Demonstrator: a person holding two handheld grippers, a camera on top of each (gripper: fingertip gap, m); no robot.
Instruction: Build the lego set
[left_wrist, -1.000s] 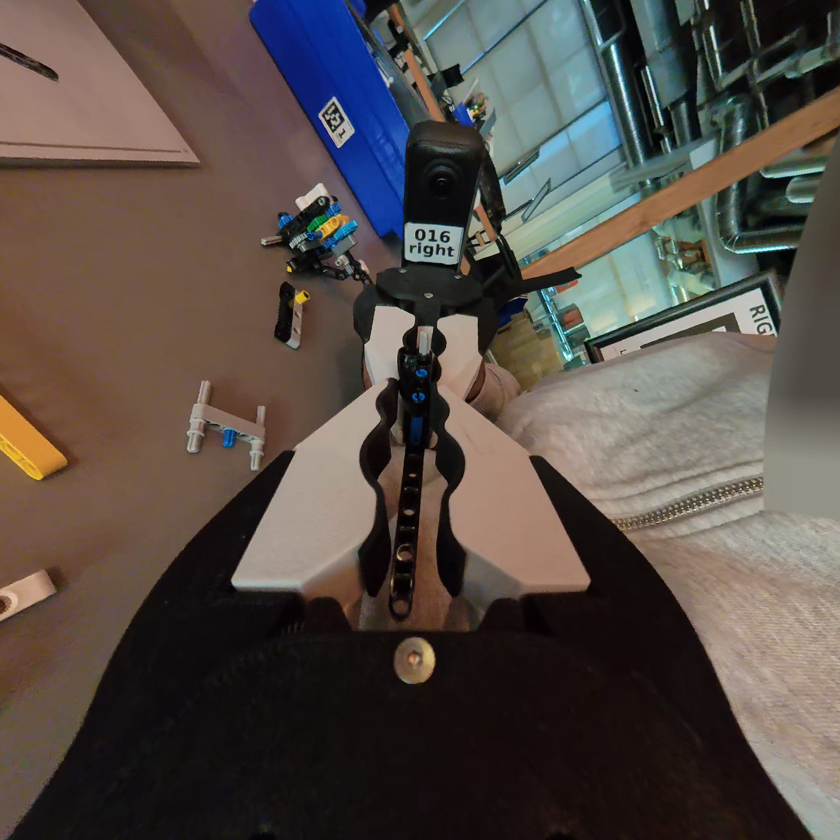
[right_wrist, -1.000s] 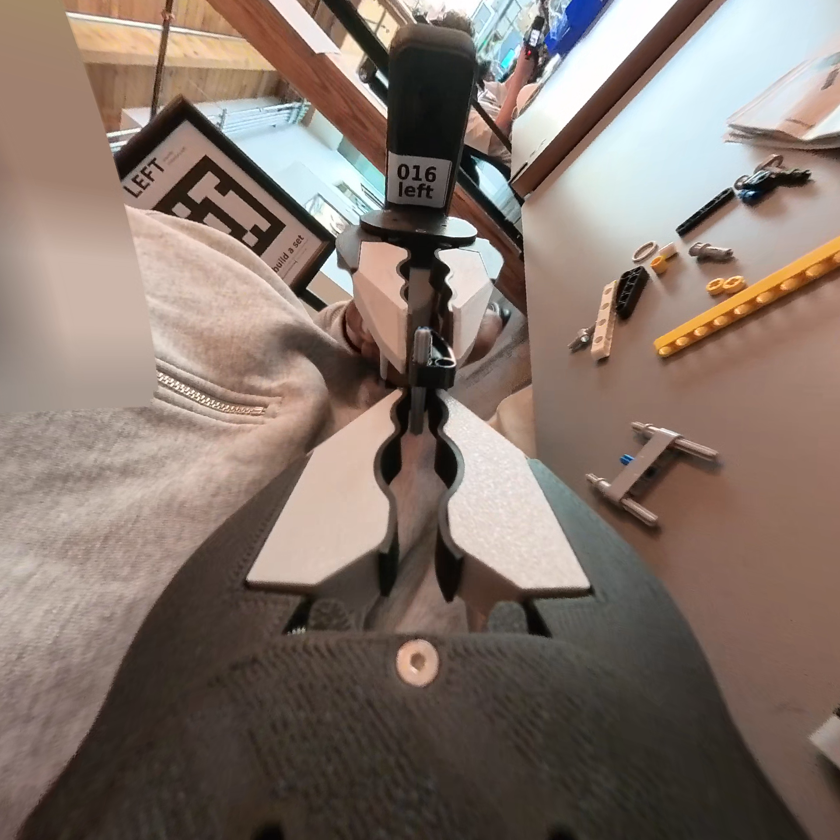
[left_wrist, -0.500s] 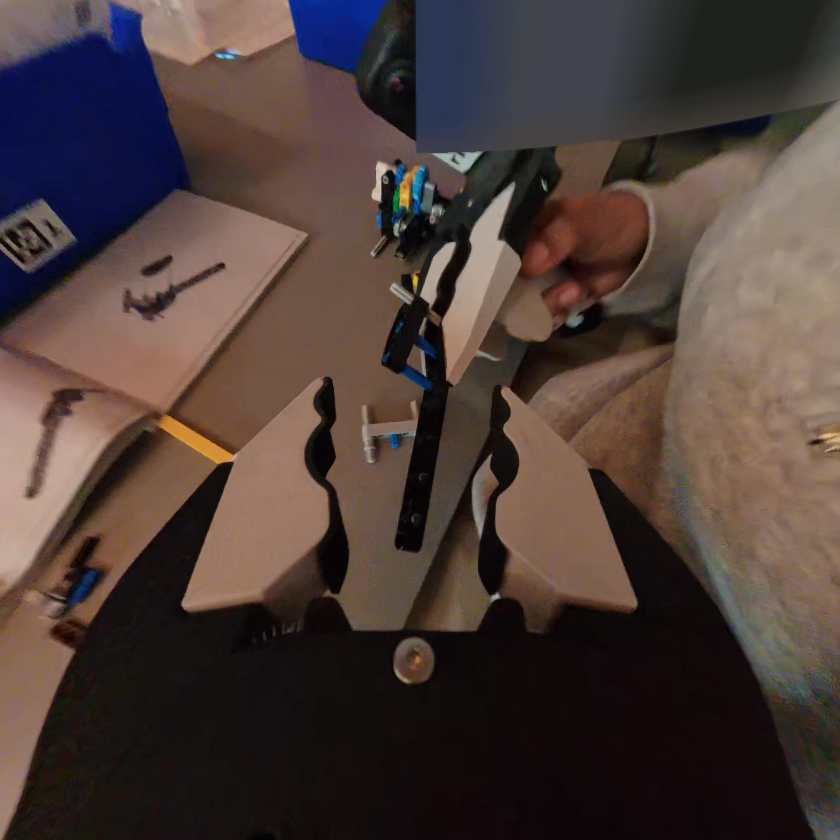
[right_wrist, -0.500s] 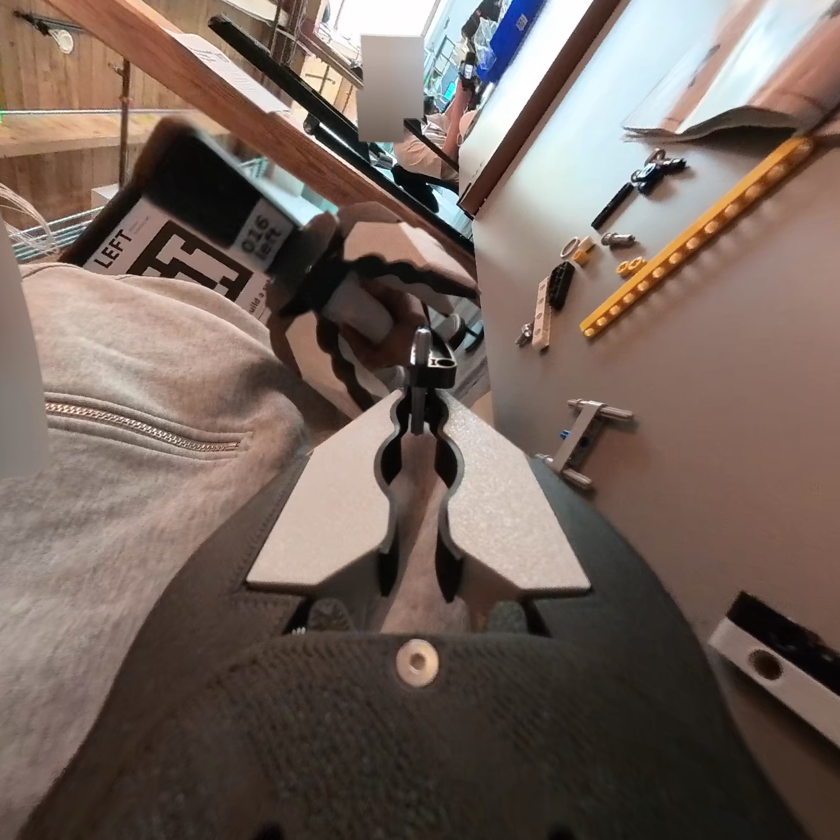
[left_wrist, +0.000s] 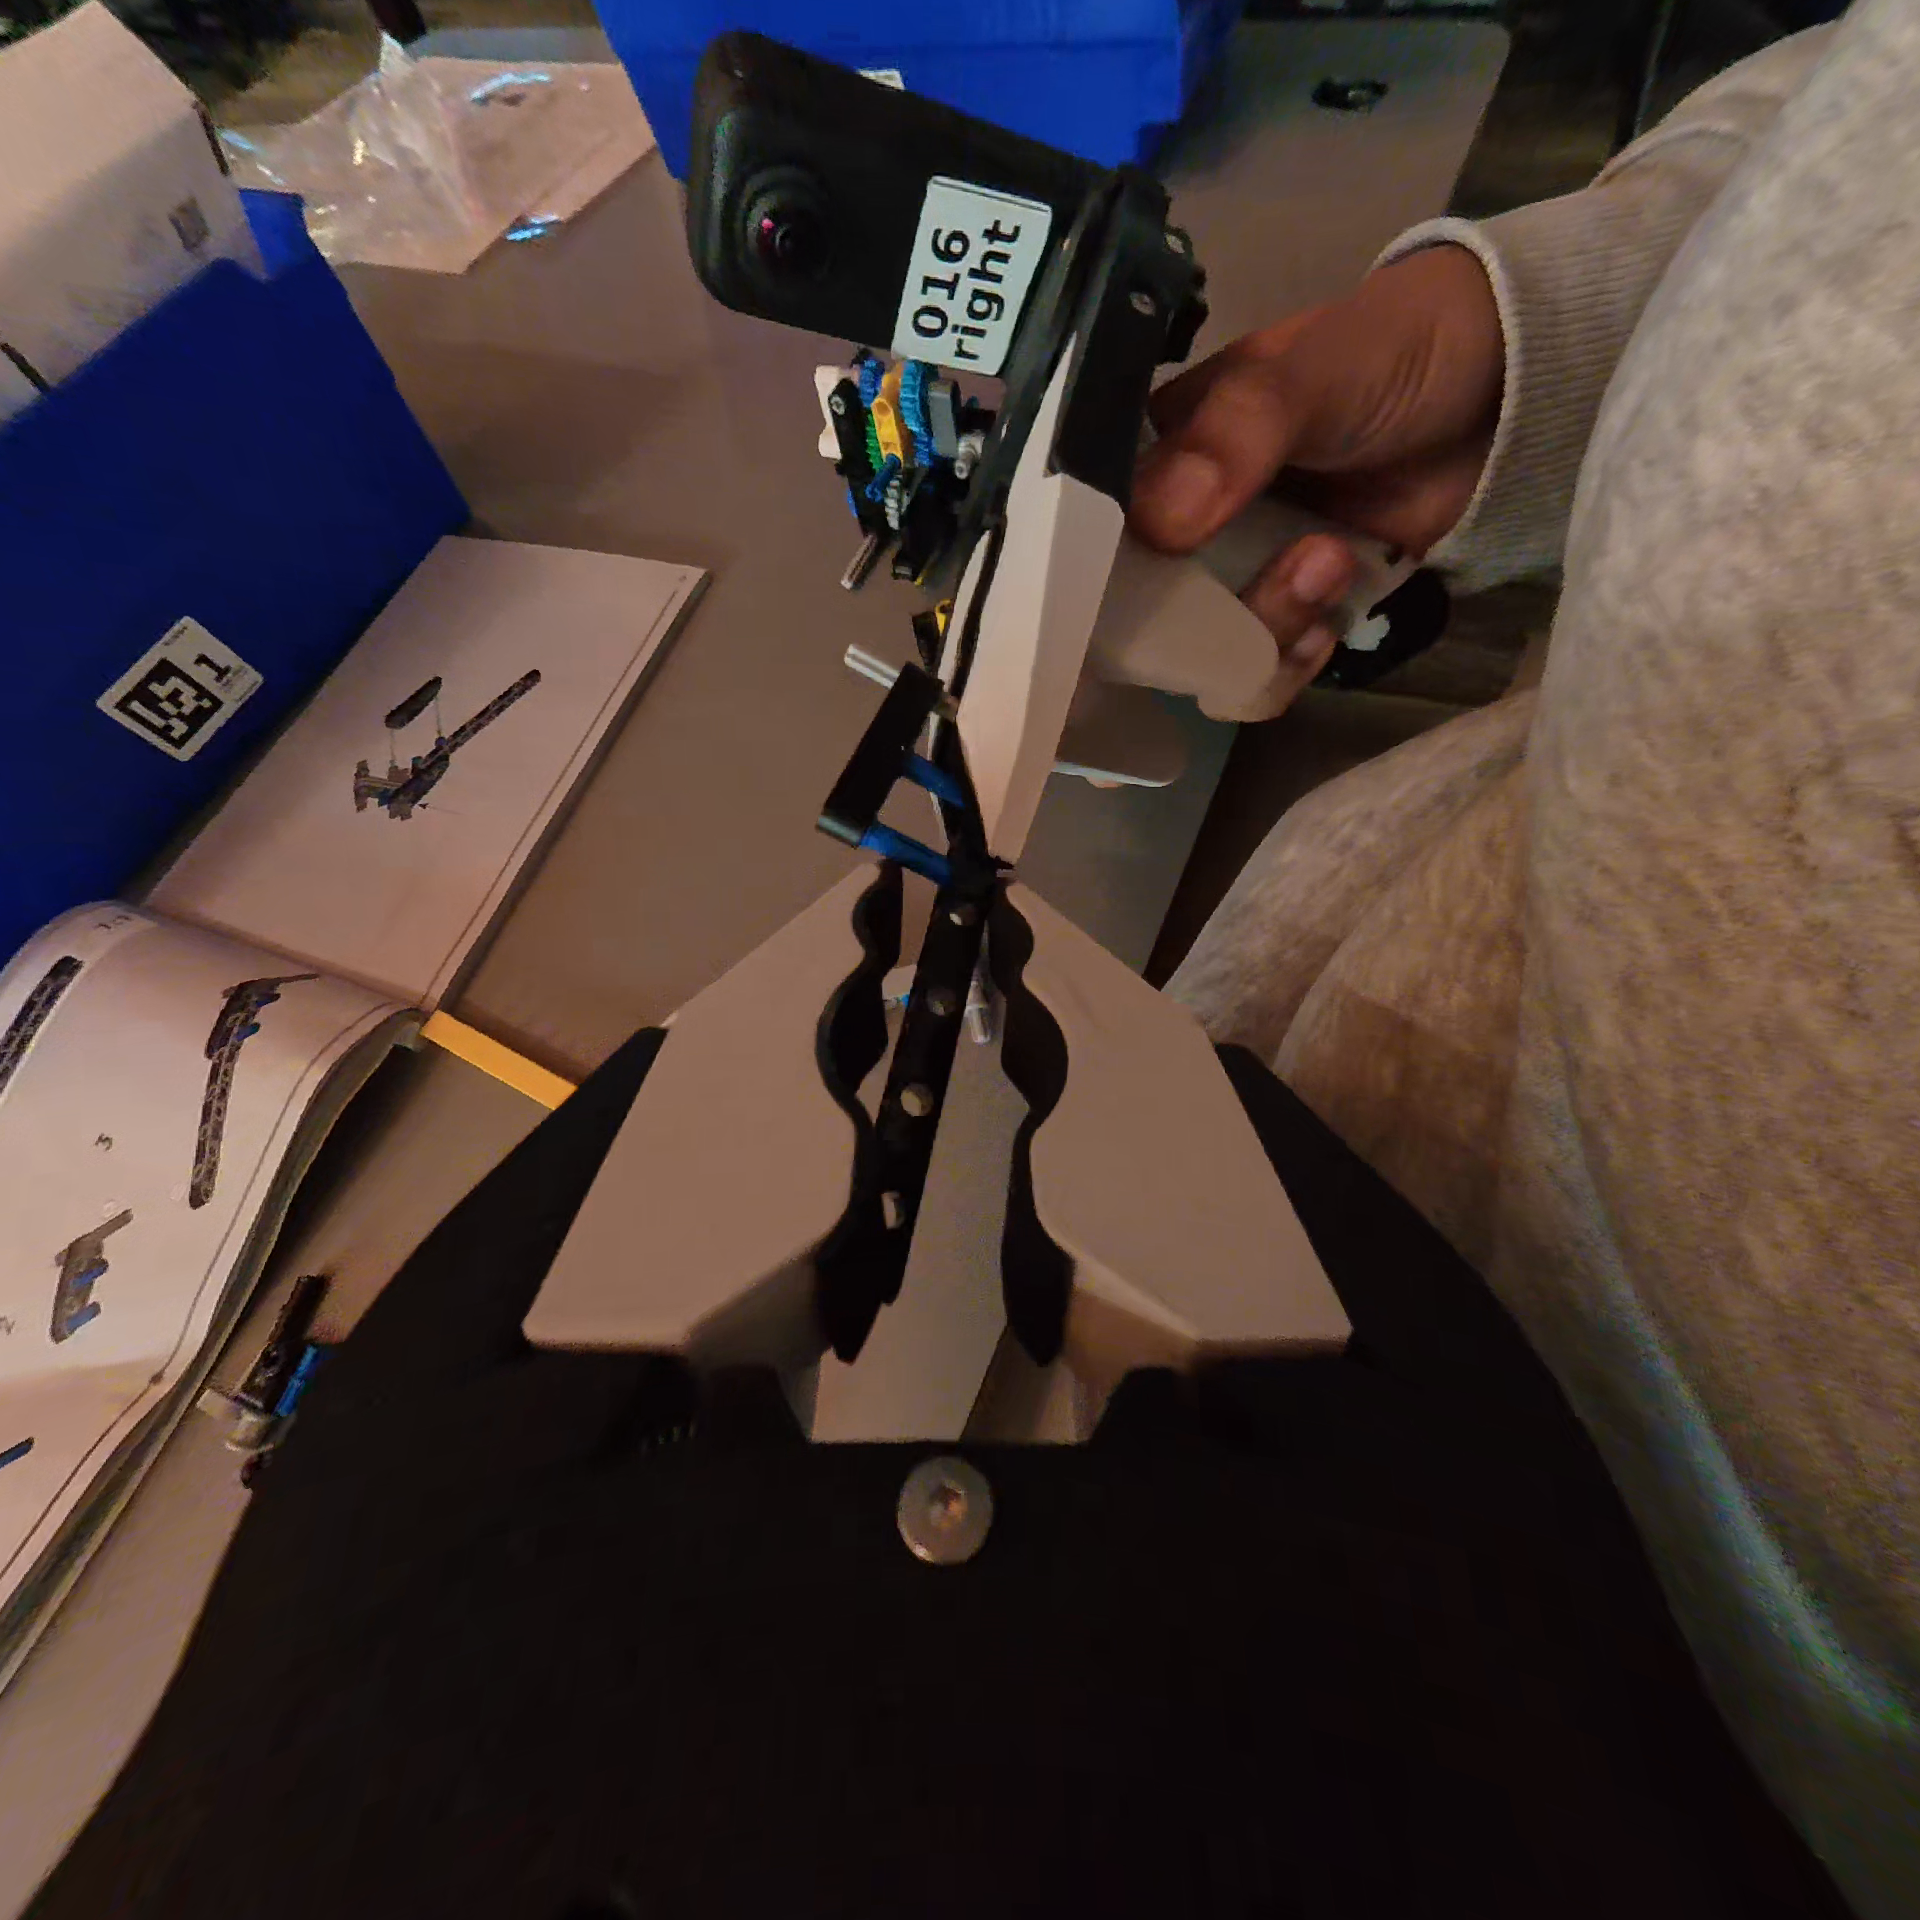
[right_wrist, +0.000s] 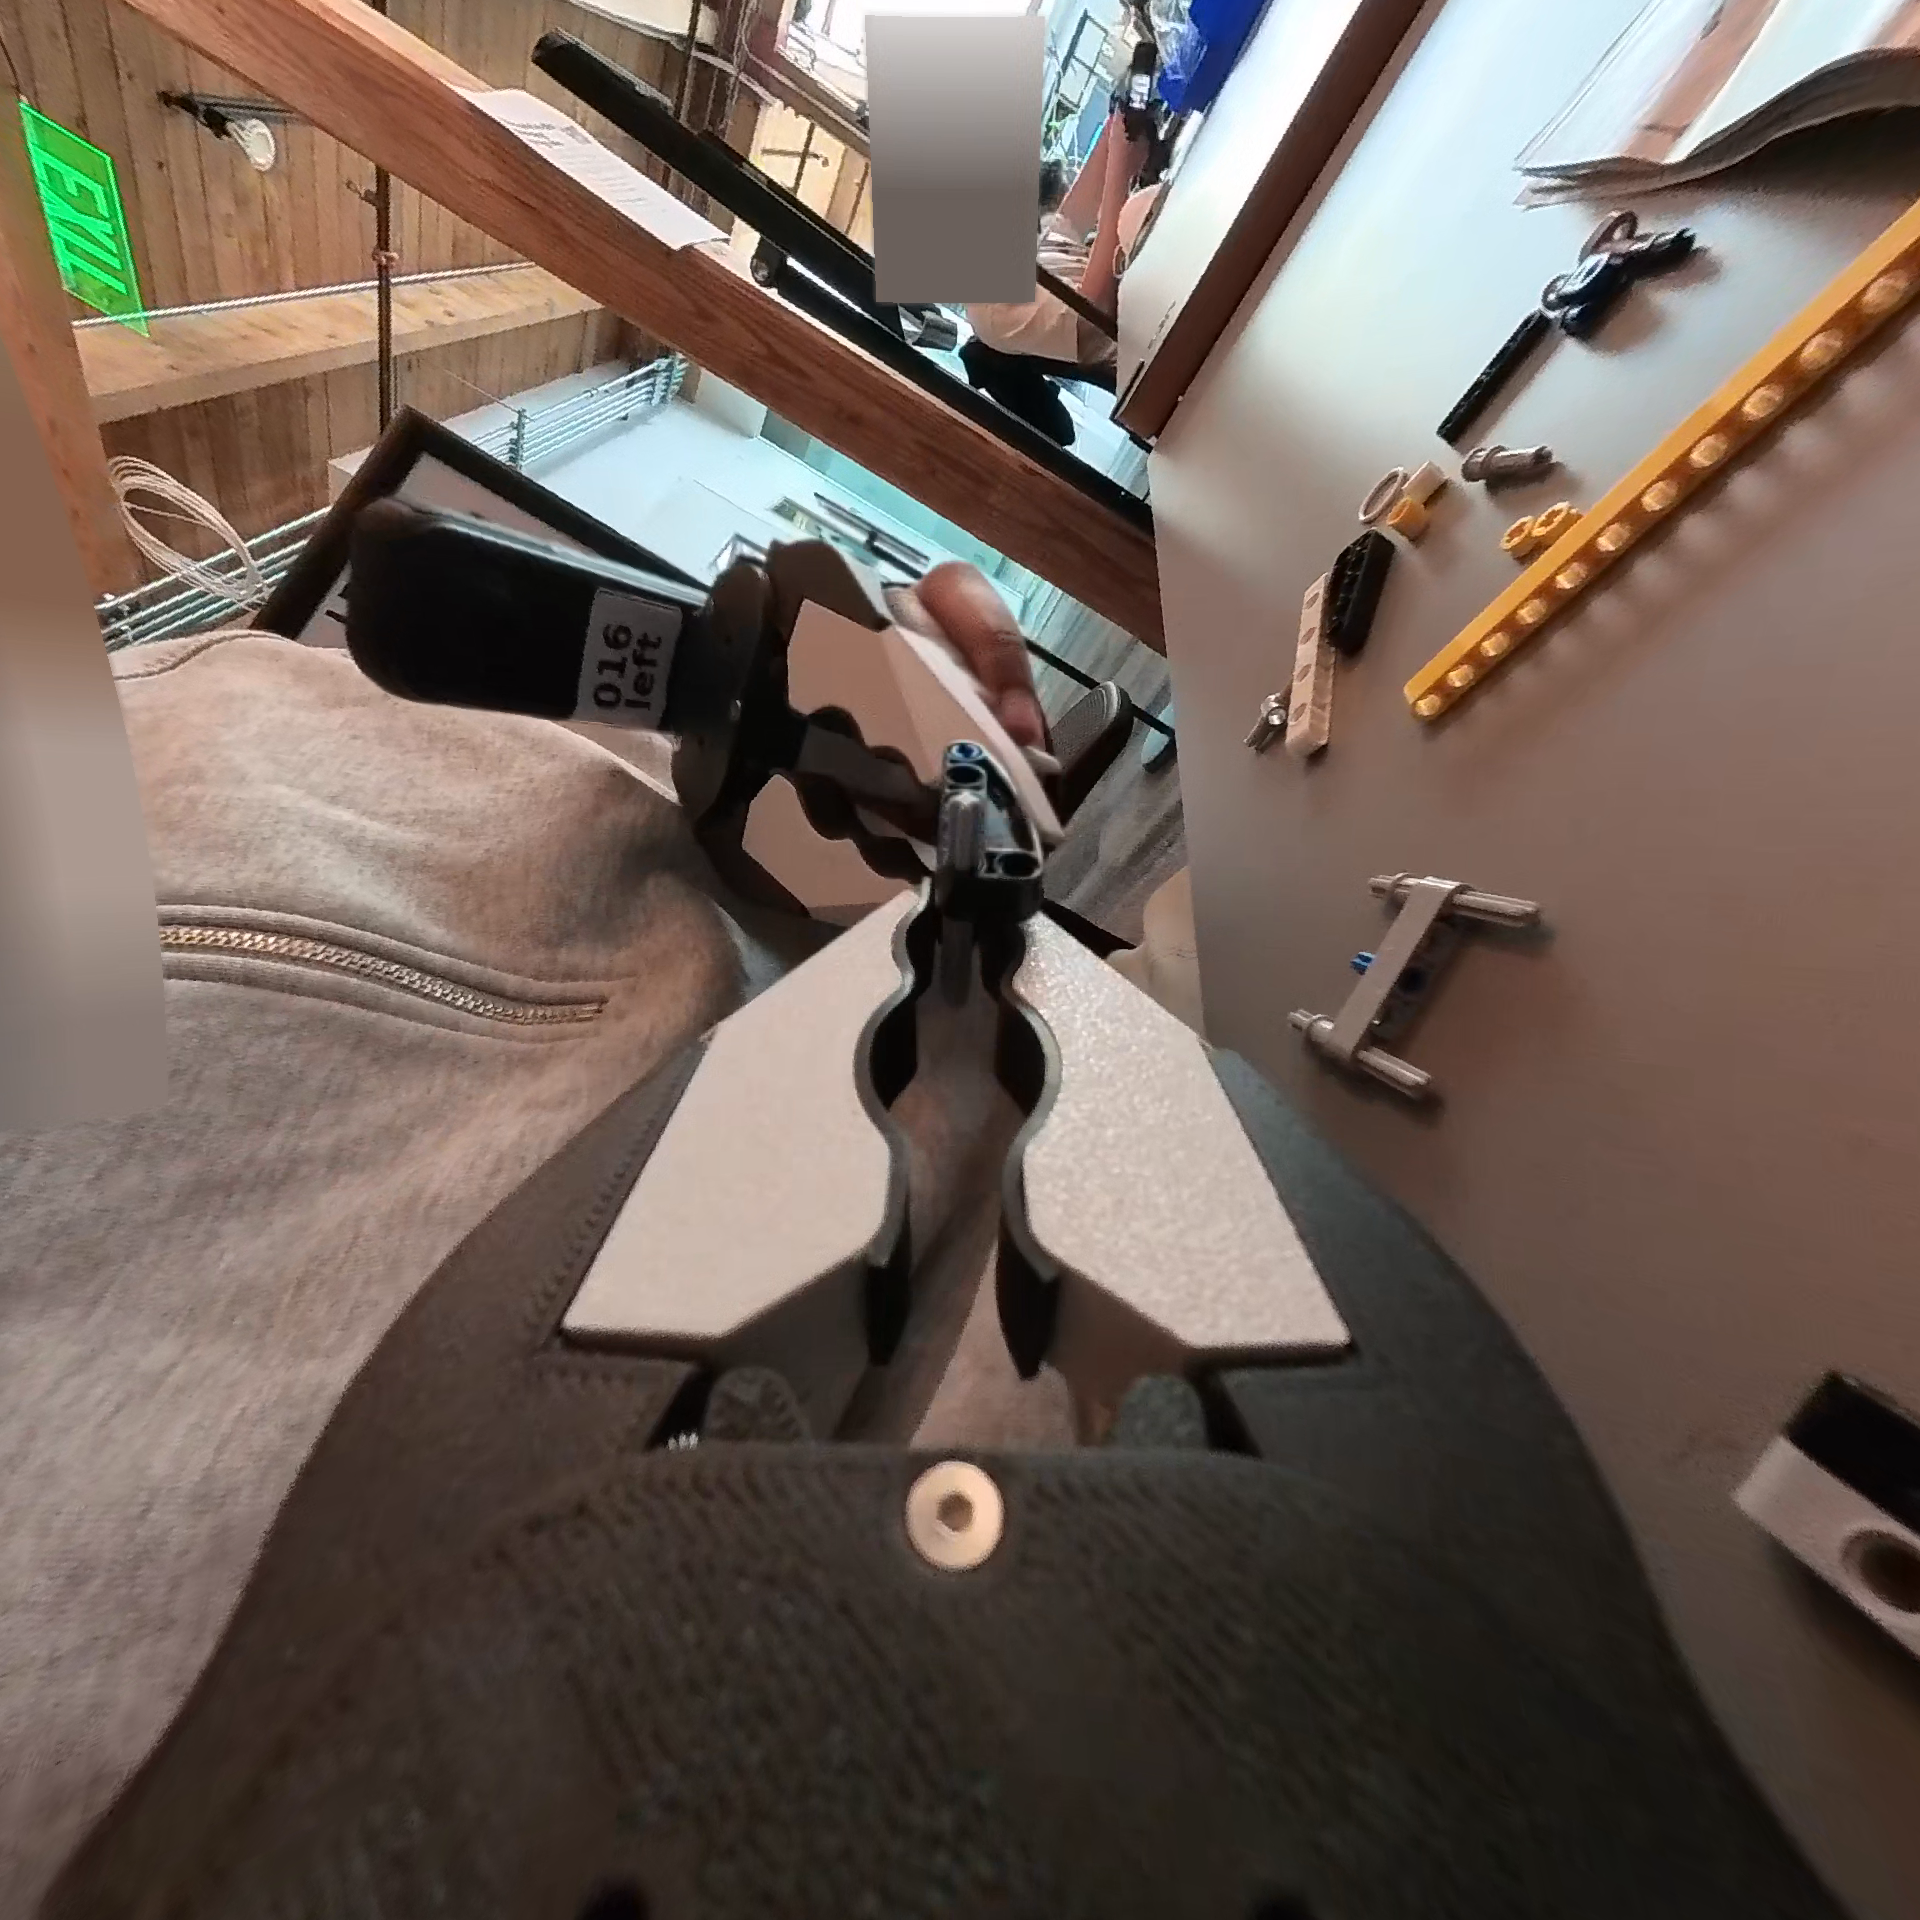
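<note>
A long black Lego beam with holes (left_wrist: 914, 1101) lies between the fingers of my left gripper (left_wrist: 943, 885), which is shut on it. Past the tips, blue pins join it to a short black beam (left_wrist: 878, 758) with a grey axle (left_wrist: 871, 663). My right gripper (right_wrist: 968, 906) is shut on that grey axle (right_wrist: 961, 842), with the black connector (right_wrist: 1003, 852) just beyond its tips. Each gripper shows in the other's view, my right one (left_wrist: 1039, 623) in a hand and my left one (right_wrist: 831, 774) at an angle.
A colourful partial build (left_wrist: 899, 457), an open instruction booklet (left_wrist: 416, 748) and blue bins (left_wrist: 187, 582) are on the table. Loose parts lie there: a long yellow beam (right_wrist: 1662, 468), a grey frame with axles (right_wrist: 1403, 987), small black and tan pieces (right_wrist: 1340, 623), a grey block (right_wrist: 1839, 1517).
My left gripper opened and let go of the black beam, swung round to a new angle, and has shut on the beam again. My right gripper kept hold of the axle throughout.
</note>
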